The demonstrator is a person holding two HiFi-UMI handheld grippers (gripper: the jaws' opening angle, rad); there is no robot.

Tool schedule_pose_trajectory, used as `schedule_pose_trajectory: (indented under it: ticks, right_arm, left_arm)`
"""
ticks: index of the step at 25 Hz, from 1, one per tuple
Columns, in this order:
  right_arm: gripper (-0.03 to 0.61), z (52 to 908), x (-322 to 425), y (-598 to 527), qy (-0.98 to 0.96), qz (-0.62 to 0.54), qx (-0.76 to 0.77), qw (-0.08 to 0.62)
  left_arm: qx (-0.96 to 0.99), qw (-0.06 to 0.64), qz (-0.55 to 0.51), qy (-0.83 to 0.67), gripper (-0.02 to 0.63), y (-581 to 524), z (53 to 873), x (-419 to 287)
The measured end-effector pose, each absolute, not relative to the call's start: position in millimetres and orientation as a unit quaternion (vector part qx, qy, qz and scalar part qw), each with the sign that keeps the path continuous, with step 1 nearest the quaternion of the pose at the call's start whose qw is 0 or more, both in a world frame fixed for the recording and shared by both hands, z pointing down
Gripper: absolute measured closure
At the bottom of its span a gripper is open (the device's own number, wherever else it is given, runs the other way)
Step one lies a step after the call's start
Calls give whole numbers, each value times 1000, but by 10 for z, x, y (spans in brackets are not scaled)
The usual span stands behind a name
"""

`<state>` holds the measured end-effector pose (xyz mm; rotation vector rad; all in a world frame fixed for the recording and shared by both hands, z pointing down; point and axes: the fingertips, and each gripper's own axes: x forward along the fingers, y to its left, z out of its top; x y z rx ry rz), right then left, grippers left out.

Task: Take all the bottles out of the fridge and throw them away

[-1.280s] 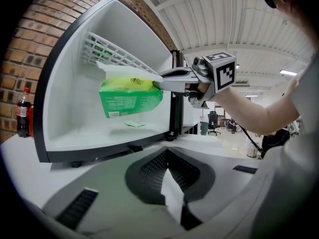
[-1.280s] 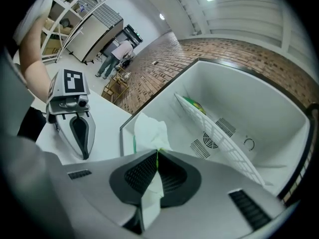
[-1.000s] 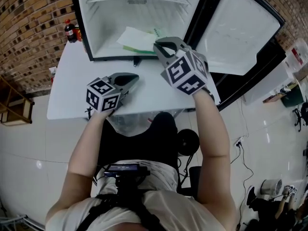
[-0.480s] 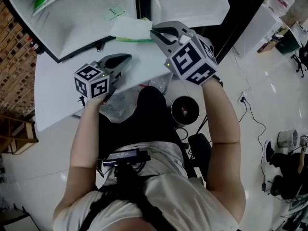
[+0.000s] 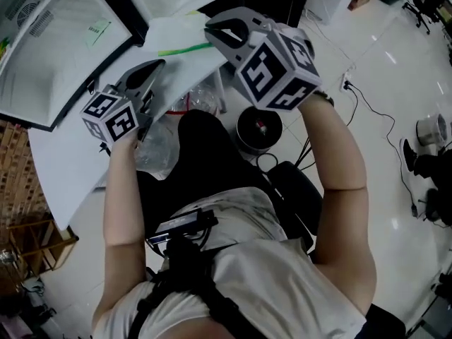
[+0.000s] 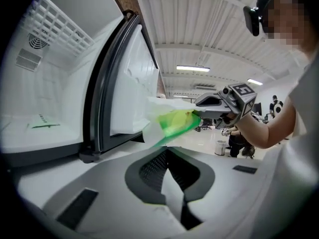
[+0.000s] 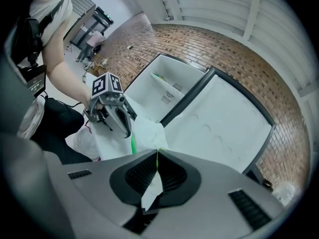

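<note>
Here, the left gripper [image 5: 157, 65] and the right gripper [image 5: 213, 27] are each pressed together on thin film, pinching the rim of a white, green-striped bag [image 5: 185, 32] spread between them just in front of the open fridge [image 5: 56, 69]. What look like clear bottles [image 5: 201, 99] lie in its sagging part, lower than the fridge. The step is probably carrying away; the next move calls for firm pinches until a bin is reached.
</note>
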<state>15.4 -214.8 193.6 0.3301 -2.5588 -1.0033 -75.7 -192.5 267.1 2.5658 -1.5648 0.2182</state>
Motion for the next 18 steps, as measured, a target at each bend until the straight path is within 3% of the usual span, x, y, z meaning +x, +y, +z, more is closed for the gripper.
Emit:
schedule_pose_trajectory:
  ticks: [18]
  right_arm:
    - [575,2733,1383,-2557,-893,-293,208,271]
  left_arm:
    - [907,54,51,-414,603,-2006,2682,434]
